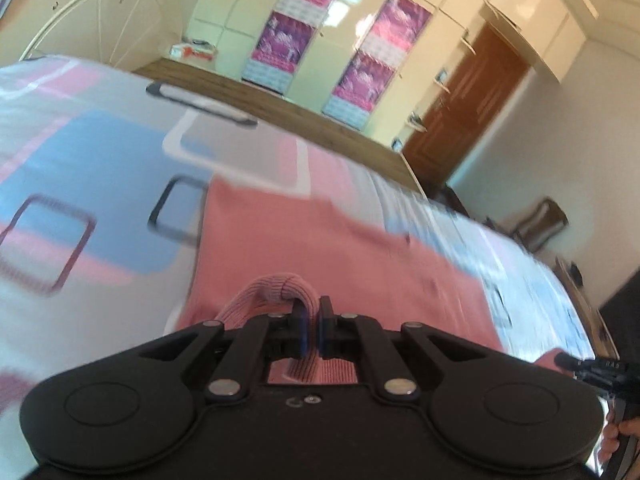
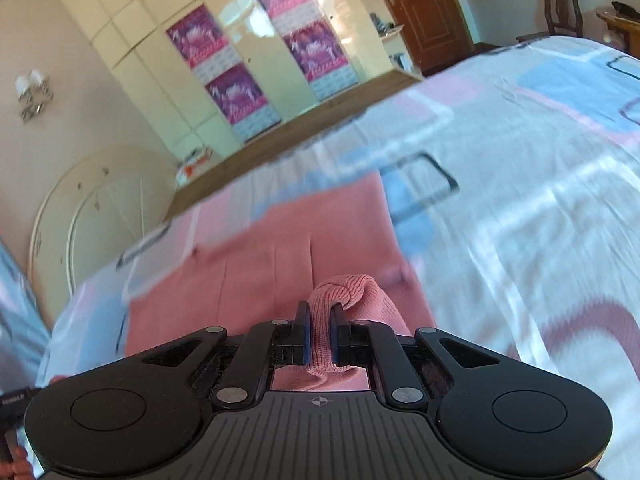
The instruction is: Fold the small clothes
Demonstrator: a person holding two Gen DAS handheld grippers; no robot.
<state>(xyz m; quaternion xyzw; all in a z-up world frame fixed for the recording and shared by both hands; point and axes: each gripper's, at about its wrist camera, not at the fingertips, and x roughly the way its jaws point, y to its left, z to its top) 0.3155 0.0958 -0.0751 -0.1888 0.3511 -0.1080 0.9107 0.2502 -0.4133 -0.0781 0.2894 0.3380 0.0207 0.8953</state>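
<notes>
- Two pinches carry everything right now: my left gripper (image 1: 310, 326) is closed down tight on a ribbed pink edge, and my right gripper (image 2: 320, 334) is clamped the same way on another ribbed bunch of the same pink garment (image 1: 320, 240)
- Each bite looks thin; only a small roll of knit pokes up past my pads, so a sharp tug could pull the cloth out of one side and leave the fold lopsided
- Beyond my fingers the rest of the garment lies spread on the patterned bedsheet (image 1: 92, 152), with its far edge towards the wooden bed edge (image 1: 304, 116)
- Both views are smeared, so I judge I am mid-swing; if one hand gets ahead of the other, the held edge may land skewed across the body of the cloth
- Slack between my two grips could sag and crease under the fold
- Dragging low might also ruck up the sheet beneath
- My other tool shows at the right rim of the left view, near, so crowding inward risks a knock
- Wardrobe (image 2: 248, 60) and door (image 2: 424, 8) stand well apart, no concern
</notes>
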